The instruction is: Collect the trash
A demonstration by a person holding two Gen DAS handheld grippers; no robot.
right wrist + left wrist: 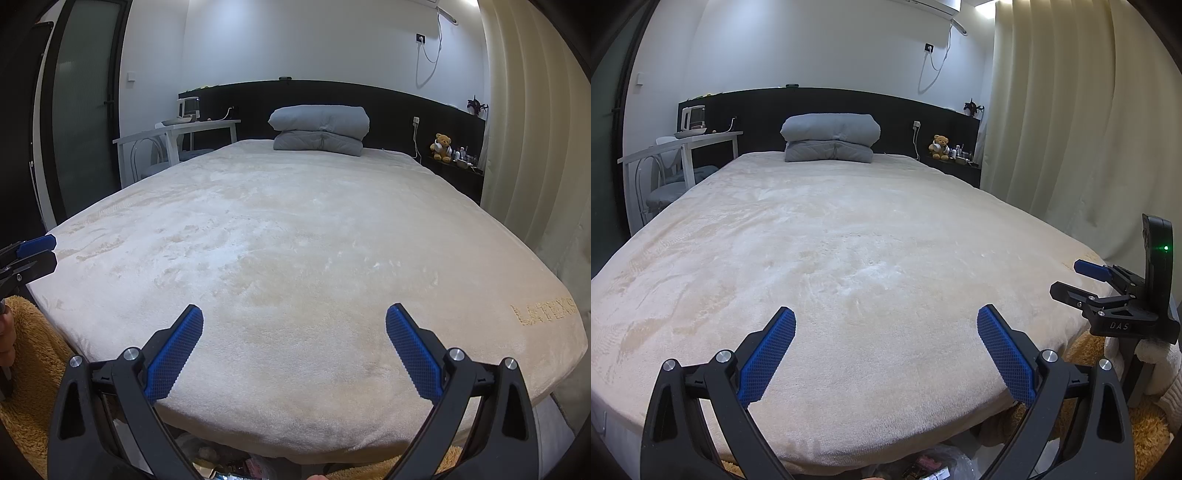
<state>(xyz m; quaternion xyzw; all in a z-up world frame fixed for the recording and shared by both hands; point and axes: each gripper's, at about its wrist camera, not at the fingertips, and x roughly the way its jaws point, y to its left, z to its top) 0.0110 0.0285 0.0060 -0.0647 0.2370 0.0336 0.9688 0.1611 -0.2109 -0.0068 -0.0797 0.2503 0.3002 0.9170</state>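
Observation:
Both grippers hover over the foot end of a bed covered by a cream plush blanket. My left gripper is open with nothing between its blue pads. My right gripper is open and empty too. It also shows side-on at the right edge of the left wrist view, right gripper. The left gripper peeks in at the left edge of the right wrist view. Below the bed's edge lies a clear bag with wrappers, partly hidden by the fingers. Loose packaging shows there as well.
A folded grey duvet sits at the headboard. A white desk with a kettle and a chair stands left of the bed. A teddy bear sits on a dark nightstand; curtains hang right. An orange shaggy rug lies by the bed.

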